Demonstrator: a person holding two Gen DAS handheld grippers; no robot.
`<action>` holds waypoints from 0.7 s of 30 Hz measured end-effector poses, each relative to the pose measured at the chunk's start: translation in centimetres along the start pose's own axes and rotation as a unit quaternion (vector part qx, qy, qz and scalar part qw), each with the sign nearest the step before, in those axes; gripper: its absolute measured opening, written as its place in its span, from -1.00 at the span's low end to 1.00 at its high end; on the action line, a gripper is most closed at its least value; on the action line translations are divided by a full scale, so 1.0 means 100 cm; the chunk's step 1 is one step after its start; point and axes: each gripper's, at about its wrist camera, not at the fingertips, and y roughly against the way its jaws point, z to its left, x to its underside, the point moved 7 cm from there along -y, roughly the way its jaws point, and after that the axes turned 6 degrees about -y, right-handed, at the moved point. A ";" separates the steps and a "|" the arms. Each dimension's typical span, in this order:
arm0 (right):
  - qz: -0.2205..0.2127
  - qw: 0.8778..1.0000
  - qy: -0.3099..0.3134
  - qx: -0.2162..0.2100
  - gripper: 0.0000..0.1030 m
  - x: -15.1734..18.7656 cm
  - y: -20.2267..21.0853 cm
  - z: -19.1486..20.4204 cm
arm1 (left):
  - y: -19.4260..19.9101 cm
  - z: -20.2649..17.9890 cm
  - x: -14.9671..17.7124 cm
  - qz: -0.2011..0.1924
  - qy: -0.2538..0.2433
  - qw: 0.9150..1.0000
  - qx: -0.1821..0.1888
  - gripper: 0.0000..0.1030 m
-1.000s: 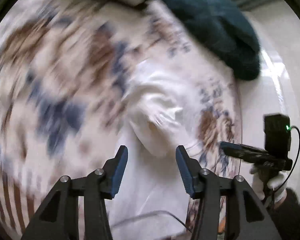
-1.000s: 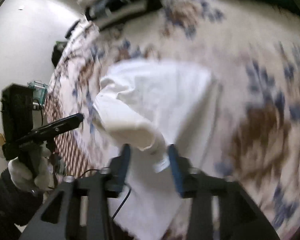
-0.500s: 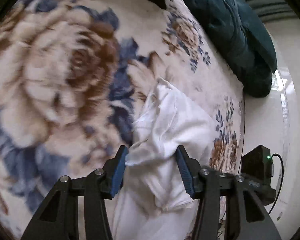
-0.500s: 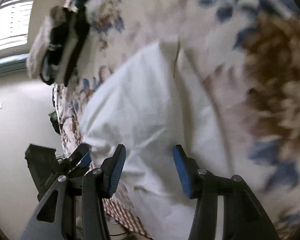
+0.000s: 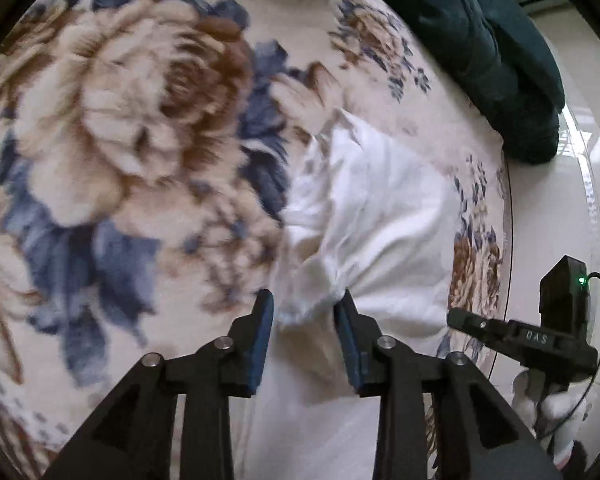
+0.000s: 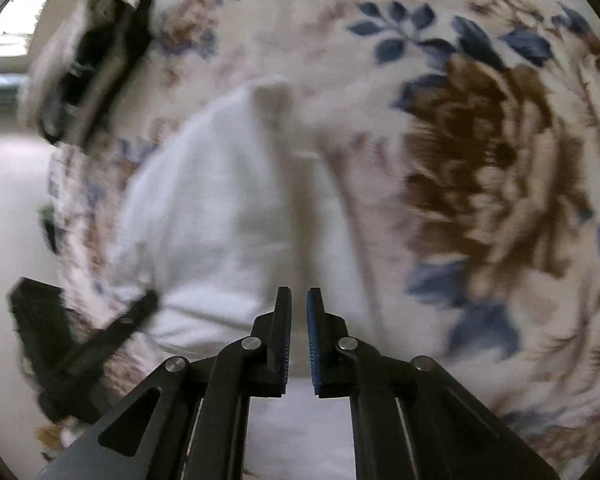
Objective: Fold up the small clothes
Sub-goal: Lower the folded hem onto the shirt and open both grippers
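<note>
**White garment on floral blanket, both grippers at its near edge**

Left wrist view: the left gripper (image 5: 305, 320) has its jaws spread, with a bunched fold of the white garment (image 5: 384, 216) sitting between the blue pads (image 5: 263, 340). Cloth looks to touch the right pad; contact on the left pad is unclear, so cannot tell if it is really pinched. The garment lies crumpled on the floral blanket (image 5: 140, 140), centre-right of the view, running from mid-scene down to the near edge under the gripper. A dark teal blanket (image 5: 480, 40) is heaped at the far right, apart from the garment. The right gripper (image 5: 460, 322) shows at the right, low over the blanket's right edge, just beside the garment; its jaws are not readable from here.

Right wrist view: blurry. The right gripper (image 6: 299, 334) has its jaws nearly together, only a narrow gap left; white cloth shows behind the gap, but whether any fabric is caught there I cannot tell. The white garment (image 6: 220, 208) lies centre-left on the floral blanket (image 6: 480, 160), reaching the near edge beneath the fingers. The left gripper (image 6: 150, 300) comes in from the lower left, its tip at the garment's left edge. A dark and grey object (image 6: 88, 64), too blurred to name, sits far left on the blanket.
</note>
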 end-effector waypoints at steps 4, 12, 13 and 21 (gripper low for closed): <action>-0.049 0.997 -0.015 -0.061 -0.59 -0.016 0.031 0.008 | 0.038 -0.008 -0.024 -0.059 -0.020 0.998 -0.010 -0.36; 0.000 0.992 0.012 -0.123 0.11 -0.044 -0.027 0.065 | -0.047 -0.003 -0.074 0.007 -0.034 0.999 -0.031 0.05; -0.007 0.996 0.019 -0.086 0.09 -0.049 -0.032 0.057 | -0.054 0.006 -0.074 0.023 -0.023 0.999 -0.029 0.06; 0.004 0.994 -0.016 -0.108 0.23 -0.024 0.006 0.012 | -0.016 -0.005 -0.040 0.012 0.028 0.998 0.053 0.06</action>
